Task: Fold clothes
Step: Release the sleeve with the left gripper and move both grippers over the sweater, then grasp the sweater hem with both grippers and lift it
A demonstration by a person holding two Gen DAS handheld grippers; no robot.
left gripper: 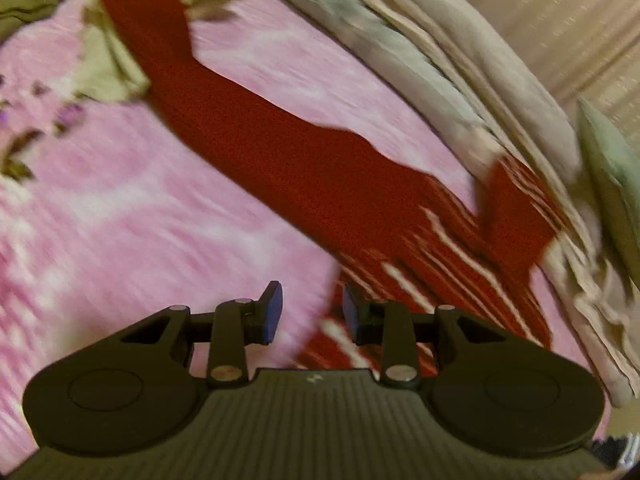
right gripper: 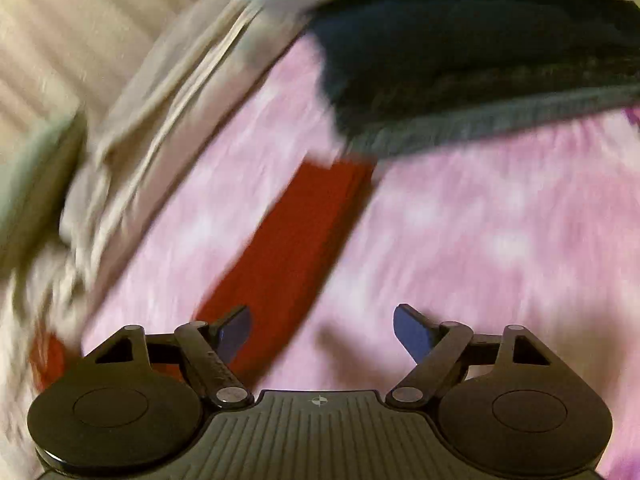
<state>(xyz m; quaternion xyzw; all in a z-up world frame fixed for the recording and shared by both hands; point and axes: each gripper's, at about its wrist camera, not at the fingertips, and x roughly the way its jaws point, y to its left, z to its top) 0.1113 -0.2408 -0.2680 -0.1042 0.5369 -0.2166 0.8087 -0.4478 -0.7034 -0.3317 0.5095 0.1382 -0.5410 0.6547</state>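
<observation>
Pink bed sheet (left gripper: 120, 220), blurry. Your red garment (left gripper: 280, 160) lies stretched flat mid-bed, not yet folded; olive clothes (left gripper: 32, 0) wait far left. Left gripper (left gripper: 312, 312) part open, right gripper (right gripper: 322, 332) wide, both fingers empty.

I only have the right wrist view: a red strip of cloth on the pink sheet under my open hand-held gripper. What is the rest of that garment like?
Observer: The left wrist view shows the red garment stretched long across the pink sheet, white-striped at its near end.
Operator: Is the left hand-held gripper holding it?
Observer: No, the left hand-held gripper is open, nothing between its pads.
Operator: Other clothes around?
Observer: A pale yellow-green garment lies at the red garment's far end.
</observation>
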